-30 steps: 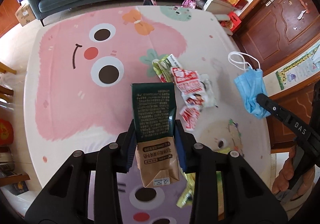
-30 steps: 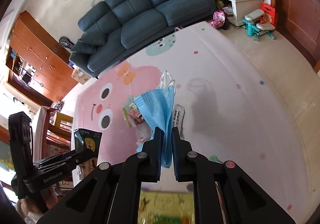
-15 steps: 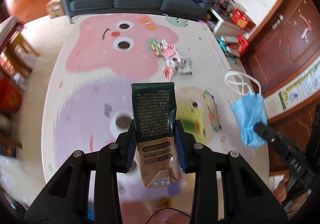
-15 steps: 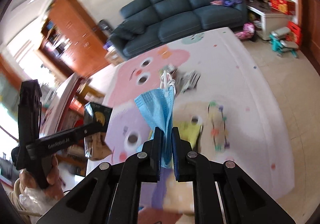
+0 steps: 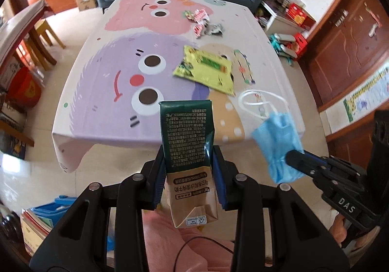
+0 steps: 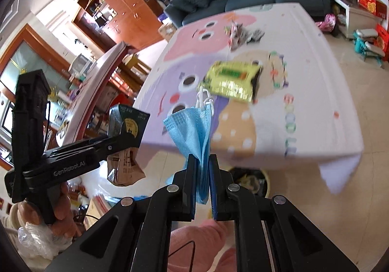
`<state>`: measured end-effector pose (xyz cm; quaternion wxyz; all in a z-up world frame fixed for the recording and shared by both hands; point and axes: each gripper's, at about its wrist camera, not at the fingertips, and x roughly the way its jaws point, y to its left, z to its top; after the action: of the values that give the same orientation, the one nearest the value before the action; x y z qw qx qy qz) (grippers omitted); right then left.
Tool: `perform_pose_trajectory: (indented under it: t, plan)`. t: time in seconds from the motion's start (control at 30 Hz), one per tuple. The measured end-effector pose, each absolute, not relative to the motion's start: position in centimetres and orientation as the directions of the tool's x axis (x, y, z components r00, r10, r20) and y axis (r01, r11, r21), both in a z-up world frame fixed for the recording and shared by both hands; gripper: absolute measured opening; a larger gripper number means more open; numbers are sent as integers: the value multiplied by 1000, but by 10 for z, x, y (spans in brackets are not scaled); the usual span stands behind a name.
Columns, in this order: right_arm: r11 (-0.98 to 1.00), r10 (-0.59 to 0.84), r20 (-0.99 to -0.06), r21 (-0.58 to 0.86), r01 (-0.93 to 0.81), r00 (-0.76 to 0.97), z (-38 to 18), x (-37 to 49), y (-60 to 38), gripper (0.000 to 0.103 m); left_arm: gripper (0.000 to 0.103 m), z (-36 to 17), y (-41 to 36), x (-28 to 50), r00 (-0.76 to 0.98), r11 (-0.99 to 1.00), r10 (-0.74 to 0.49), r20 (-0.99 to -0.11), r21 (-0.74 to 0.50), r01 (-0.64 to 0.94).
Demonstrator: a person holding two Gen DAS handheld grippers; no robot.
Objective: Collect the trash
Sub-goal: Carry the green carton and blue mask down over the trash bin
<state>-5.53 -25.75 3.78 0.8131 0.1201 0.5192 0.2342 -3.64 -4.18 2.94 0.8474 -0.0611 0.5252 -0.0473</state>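
Left gripper (image 5: 188, 170) clamped on a green-and-tan drink carton (image 5: 187, 148), right gripper (image 6: 202, 180) pinched on a blue face mask (image 6: 192, 131) — both pieces off the table and held over the floor, short of its near edge. Below the right gripper, partly hidden under the table (image 6: 328, 92) overhang, sits what looks like a bin (image 6: 252, 178) with rubbish in it, probably the drop point. Not yet collected, nearest first: a yellow-green snack bag (image 5: 206, 70) mid-table, then a cluster of crumpled wrappers (image 5: 204, 24) toward the far end — I judge the job about half done.
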Motion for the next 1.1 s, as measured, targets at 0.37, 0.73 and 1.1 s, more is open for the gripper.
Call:
perform_pose_trajectory:
  t: [0.37,0.73,1.1]
  plan:
    - [896,433,-877,393,-206,207,-97,-93,-227,9,31,-94,-53,-64,324,991,-133,-937,-121,56]
    - [929,369,-919,359,-90,138,-298,-90,-224,9,31,-302,-37,-46,215,985,-154,-964,-166,-40]
    - [930,366,-922,366,-26,123,-445,-58,-225,9,32,-439,-53,-9,219,994,-101,-970,-105,-9]
